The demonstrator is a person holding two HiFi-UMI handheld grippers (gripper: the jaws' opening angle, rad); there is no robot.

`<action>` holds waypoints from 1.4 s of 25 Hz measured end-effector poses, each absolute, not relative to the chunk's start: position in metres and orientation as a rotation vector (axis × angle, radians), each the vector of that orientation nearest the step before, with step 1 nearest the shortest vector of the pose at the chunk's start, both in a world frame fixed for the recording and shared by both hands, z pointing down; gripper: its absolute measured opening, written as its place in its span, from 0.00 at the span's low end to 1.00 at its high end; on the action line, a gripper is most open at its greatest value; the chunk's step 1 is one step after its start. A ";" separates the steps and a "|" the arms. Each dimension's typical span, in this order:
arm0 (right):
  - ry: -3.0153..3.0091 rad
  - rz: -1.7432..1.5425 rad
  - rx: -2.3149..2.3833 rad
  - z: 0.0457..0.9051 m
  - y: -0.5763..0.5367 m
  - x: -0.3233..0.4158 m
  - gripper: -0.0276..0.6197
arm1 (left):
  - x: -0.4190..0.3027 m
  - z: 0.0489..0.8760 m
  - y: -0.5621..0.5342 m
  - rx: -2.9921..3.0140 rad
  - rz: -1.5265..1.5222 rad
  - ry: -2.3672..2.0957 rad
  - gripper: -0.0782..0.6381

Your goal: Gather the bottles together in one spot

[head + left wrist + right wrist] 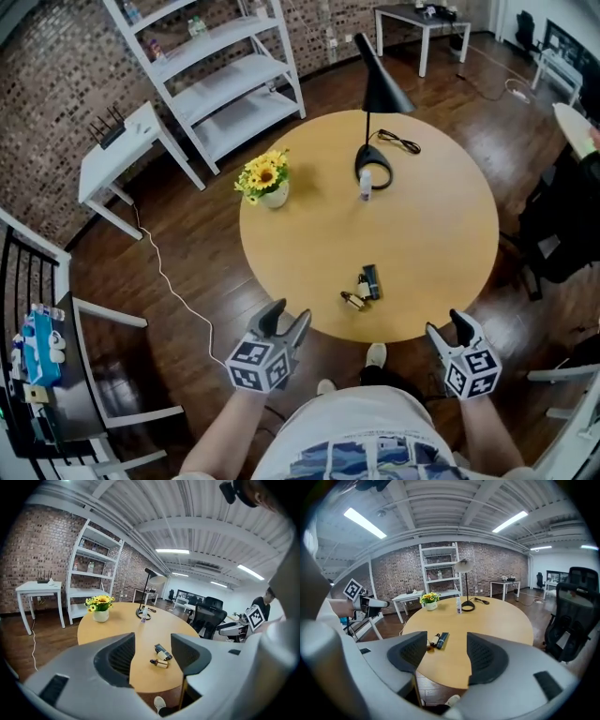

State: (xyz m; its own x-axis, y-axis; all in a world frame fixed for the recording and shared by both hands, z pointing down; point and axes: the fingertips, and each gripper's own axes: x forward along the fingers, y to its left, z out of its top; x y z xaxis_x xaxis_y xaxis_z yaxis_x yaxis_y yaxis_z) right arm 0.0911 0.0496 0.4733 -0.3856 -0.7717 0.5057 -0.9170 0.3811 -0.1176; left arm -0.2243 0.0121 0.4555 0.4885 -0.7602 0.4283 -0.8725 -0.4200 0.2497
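Two small bottles lie side by side near the front edge of the round wooden table (441,234): a dark one (371,281) and a brown one with a pale label (354,300). A third, clear bottle (365,184) stands at the base of the black lamp (375,94), far from the pair. My left gripper (287,319) hovers off the table's front left edge, open and empty. My right gripper (447,328) hangs off the front right edge, also open and empty. In the left gripper view the dark bottle (162,650) and the brown bottle (159,663) show between the jaws, far ahead.
A white pot of yellow flowers (267,180) stands at the table's left side. The lamp's cord (401,142) trails behind its base. White shelves (225,75) and a white side table (122,150) stand beyond. Black office chairs (562,225) are on the right.
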 end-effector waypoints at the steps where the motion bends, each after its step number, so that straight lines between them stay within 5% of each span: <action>1: -2.261 0.540 1.491 0.472 0.062 0.086 0.49 | -0.230 0.456 0.023 2.303 0.349 -1.342 0.44; 19: -2.096 0.580 1.658 0.478 0.203 0.038 0.49 | -0.265 0.473 0.144 2.317 0.410 -1.214 0.44; 35: -2.102 0.554 1.310 0.568 0.111 -0.003 0.44 | -0.302 0.480 0.144 2.223 0.366 -1.311 0.45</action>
